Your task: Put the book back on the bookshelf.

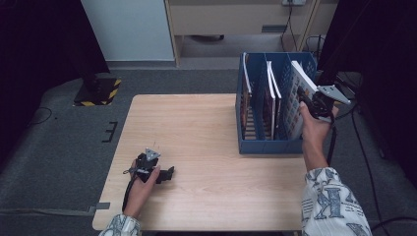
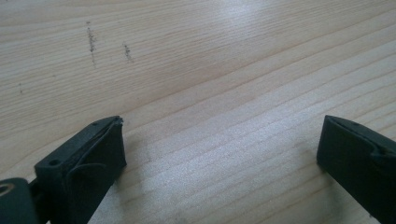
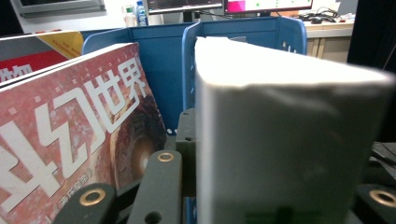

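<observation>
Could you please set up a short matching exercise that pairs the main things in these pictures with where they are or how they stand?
Things:
1. left hand-held gripper
2. right hand-held gripper
3. blue file rack
4. red magazine

States:
A. stands at the table's right side, split into compartments
B. shut on the thick white book
C. upright in the compartment beside that book's
D. low over bare wood, jaws apart, nothing between them

Pairs: 1-D, 2-B, 3-A, 4-C
</observation>
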The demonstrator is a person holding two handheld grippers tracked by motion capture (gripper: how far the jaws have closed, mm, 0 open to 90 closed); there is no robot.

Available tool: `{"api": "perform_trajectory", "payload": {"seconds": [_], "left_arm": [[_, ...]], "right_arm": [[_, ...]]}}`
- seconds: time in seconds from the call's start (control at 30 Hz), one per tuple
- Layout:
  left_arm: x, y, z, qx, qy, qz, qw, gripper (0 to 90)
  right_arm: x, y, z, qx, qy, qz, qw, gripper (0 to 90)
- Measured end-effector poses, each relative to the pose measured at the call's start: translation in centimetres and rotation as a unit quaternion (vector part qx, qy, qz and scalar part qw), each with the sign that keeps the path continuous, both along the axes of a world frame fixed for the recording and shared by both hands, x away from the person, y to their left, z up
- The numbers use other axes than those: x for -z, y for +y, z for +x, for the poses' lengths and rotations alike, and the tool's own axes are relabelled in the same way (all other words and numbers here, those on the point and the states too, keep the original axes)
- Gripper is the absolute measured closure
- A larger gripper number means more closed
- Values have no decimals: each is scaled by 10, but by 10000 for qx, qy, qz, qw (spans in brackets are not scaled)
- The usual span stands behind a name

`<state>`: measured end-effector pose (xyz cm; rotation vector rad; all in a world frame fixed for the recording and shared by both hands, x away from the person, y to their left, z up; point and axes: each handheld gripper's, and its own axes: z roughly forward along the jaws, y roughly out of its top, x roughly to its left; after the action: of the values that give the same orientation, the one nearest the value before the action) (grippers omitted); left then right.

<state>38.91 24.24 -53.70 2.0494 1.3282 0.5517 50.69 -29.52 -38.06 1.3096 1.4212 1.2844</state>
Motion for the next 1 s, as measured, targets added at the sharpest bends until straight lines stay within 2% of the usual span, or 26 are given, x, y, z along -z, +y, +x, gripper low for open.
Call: {"api": "perform_trajectory", "payload": {"seconds": [0.4, 0.63, 0.8, 1.0], "left_arm": [[0, 0, 0, 12, 5, -6, 10000, 0], [0, 0, 0, 27, 8, -8, 10000, 0], [0, 0, 0, 34, 6, -5, 10000, 0], [0, 0, 0, 33, 5, -3, 10000, 0]], "right_arm": [[-5, -1, 11, 195, -158, -87, 9996, 734], [-1, -3, 17, 384, -182, -153, 9990, 734], [4, -2, 21, 382, -124, -258, 9989, 734], [7, 5, 19, 263, -131, -251, 9993, 730]]}}
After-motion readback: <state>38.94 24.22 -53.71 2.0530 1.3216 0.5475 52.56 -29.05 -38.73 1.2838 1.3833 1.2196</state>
